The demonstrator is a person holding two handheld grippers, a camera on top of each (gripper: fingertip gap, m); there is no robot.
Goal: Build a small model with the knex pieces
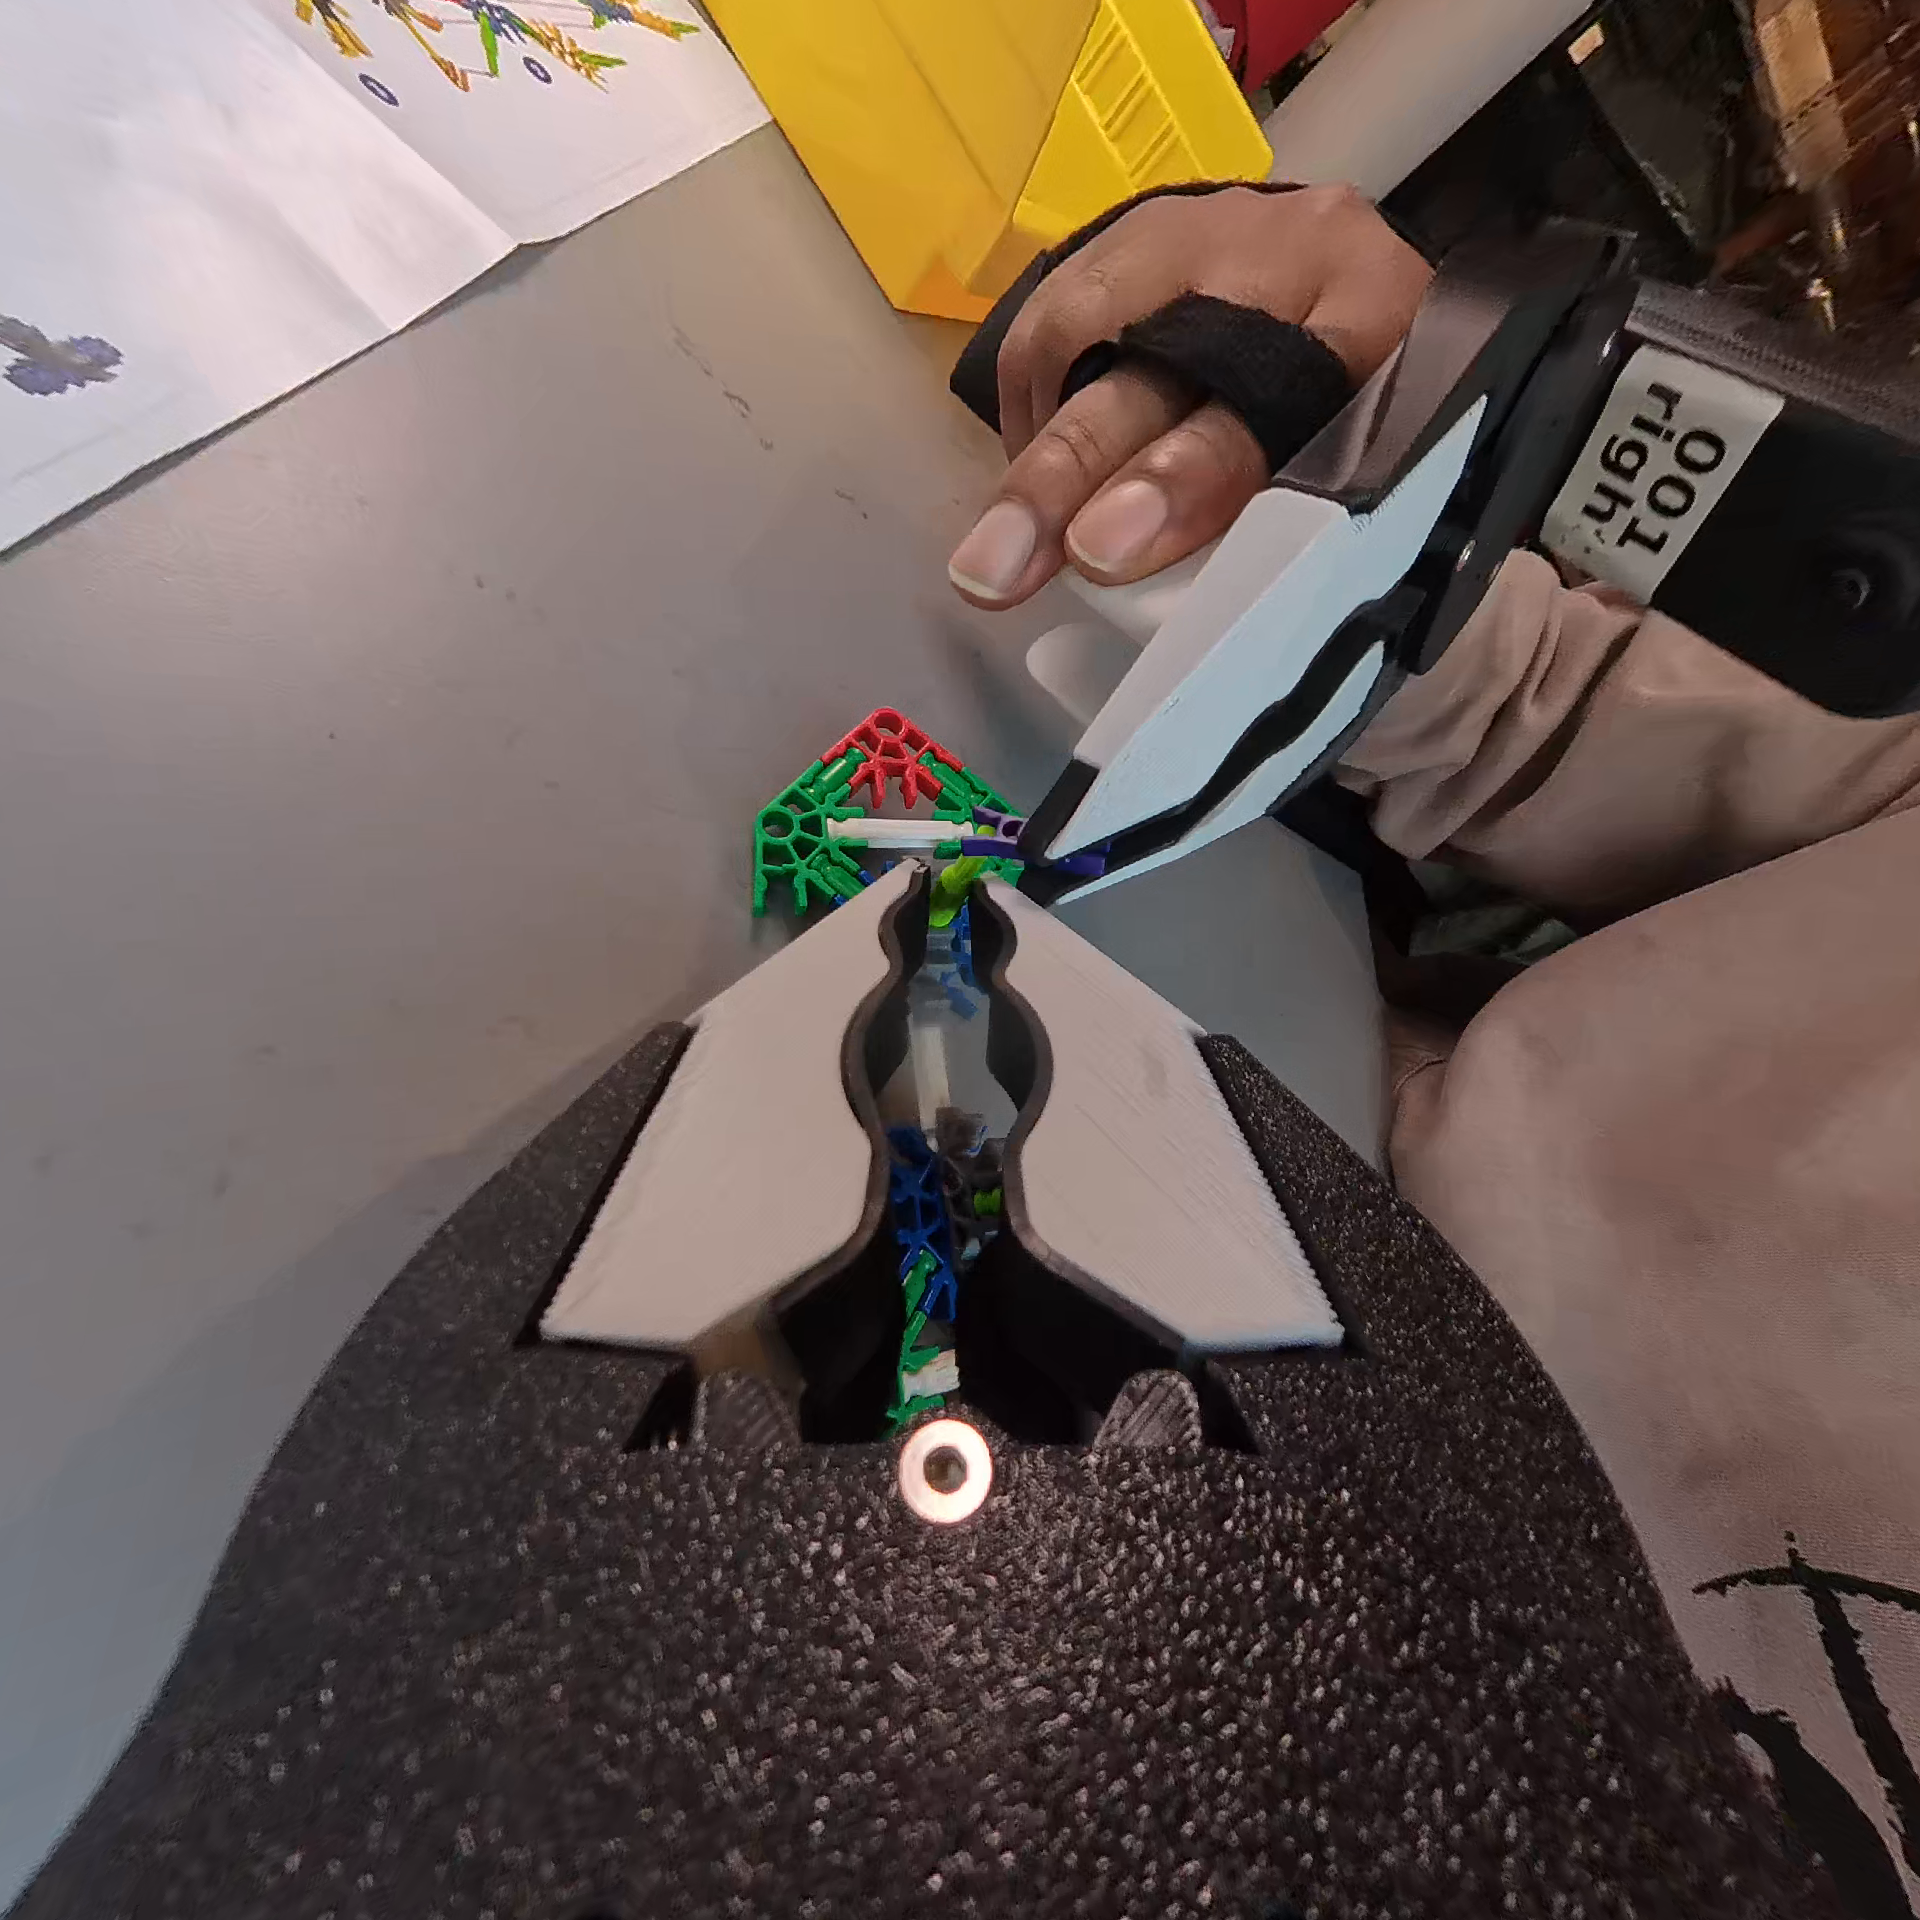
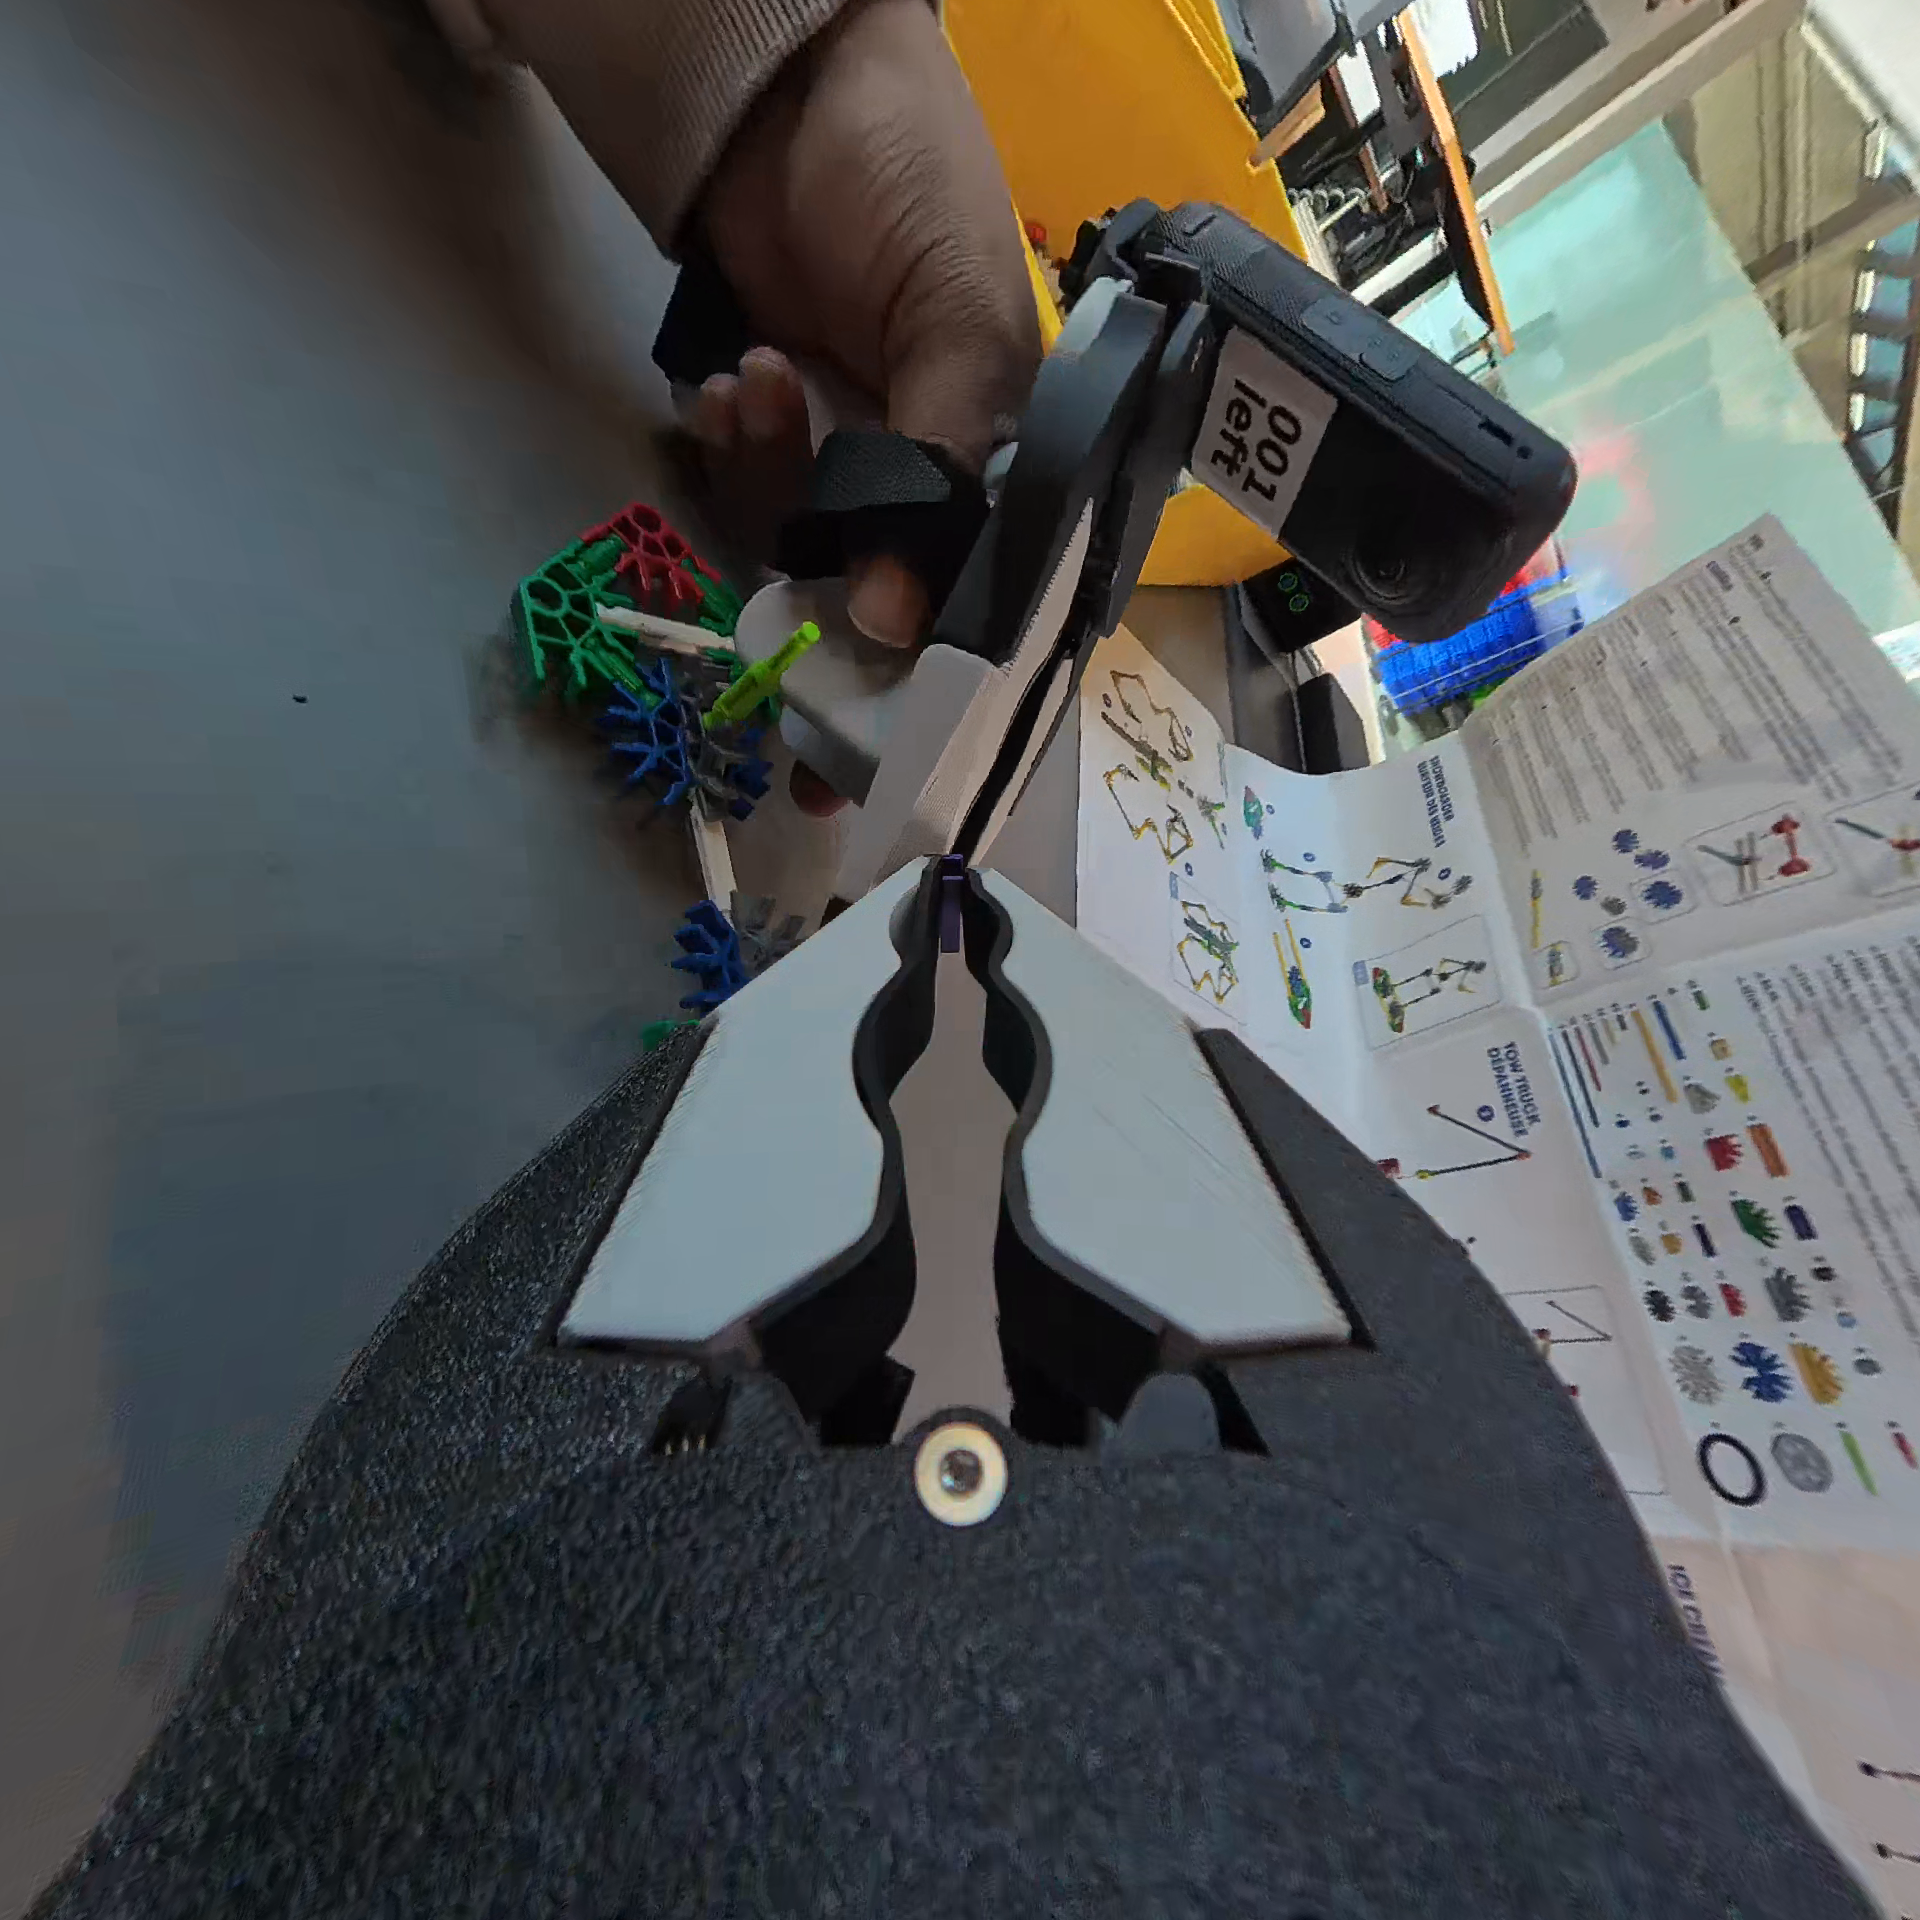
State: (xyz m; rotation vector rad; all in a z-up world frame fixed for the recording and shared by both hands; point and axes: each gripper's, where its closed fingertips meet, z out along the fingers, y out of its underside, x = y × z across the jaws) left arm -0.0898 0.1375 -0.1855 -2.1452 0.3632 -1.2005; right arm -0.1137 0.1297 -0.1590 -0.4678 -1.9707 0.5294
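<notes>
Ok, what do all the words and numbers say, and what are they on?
I don't read writing out, only where it is.
White sticker behind the right claw: black print.
Second white sticker behind the left claw: black print.
Paper instruction sheet: headings, mostly tiny blurred print.

The left gripper (image 1: 951, 883) has its fingers drawn nearly together, tips almost touching. The right gripper (image 2: 951, 883) is likewise clamped narrow, its tips meeting the left's, each held by a strapped hand (image 1: 1174, 395).

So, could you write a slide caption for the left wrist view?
Left gripper pinches a lime rod on the toy assembly; right gripper holds a purple connector.
</notes>
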